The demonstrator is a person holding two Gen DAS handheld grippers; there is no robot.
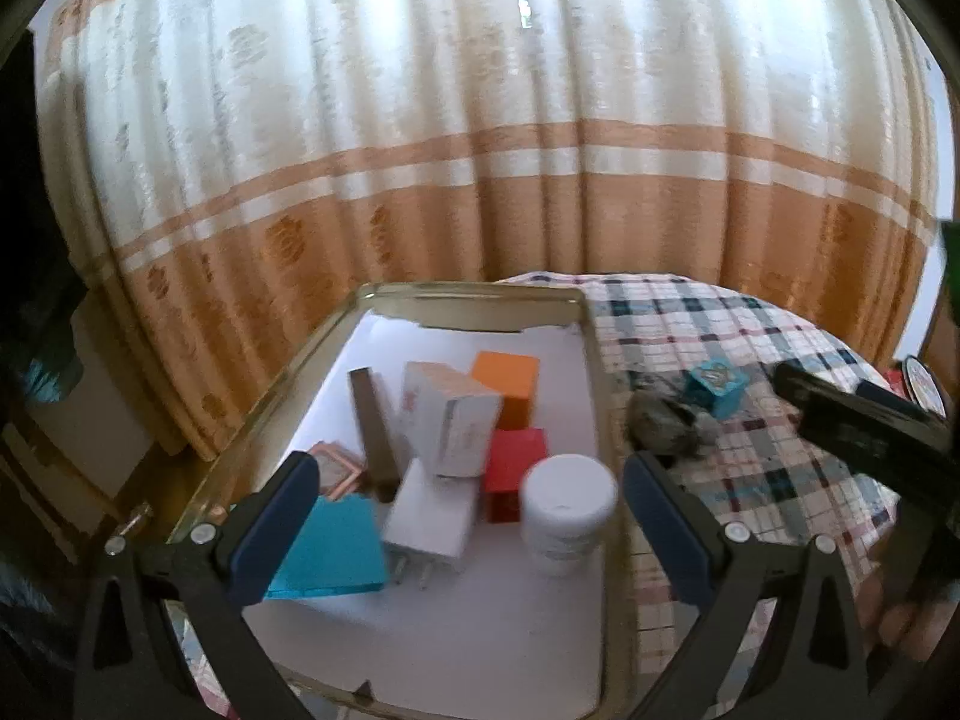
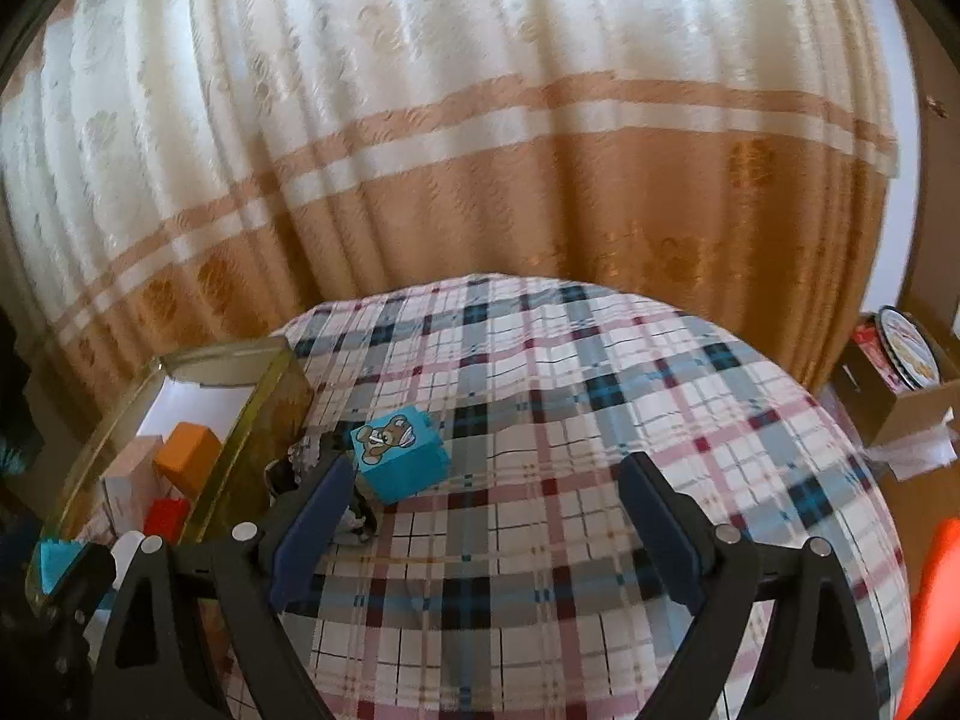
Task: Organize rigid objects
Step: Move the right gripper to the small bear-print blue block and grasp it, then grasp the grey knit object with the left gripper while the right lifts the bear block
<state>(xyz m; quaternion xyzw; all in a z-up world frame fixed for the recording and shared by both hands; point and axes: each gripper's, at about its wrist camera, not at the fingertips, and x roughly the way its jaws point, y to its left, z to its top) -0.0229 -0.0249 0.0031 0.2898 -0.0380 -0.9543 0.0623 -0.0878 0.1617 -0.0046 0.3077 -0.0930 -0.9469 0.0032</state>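
Observation:
A gold-rimmed box (image 1: pixel 591 372) with a white floor holds several rigid items: a white jar (image 1: pixel 567 510), a white charger plug (image 1: pixel 429 525), a red box (image 1: pixel 516 468), an orange box (image 1: pixel 507 387), a white carton (image 1: pixel 447 417) and a teal box (image 1: pixel 336 546). My left gripper (image 1: pixel 471 516) is open above the box and holds nothing. A teal cube with a bear picture (image 2: pixel 399 453) stands on the plaid cloth (image 2: pixel 600 480) just right of the box (image 2: pixel 264 408). My right gripper (image 2: pixel 480 516) is open and empty, with the cube just ahead of its left finger.
A crumpled dark grey object (image 1: pixel 666 426) lies on the cloth between the box and the cube, also visible in the right view (image 2: pixel 354 516). An orange and white curtain (image 2: pixel 480 150) hangs behind the table. A cardboard carton (image 2: pixel 912 396) stands at far right.

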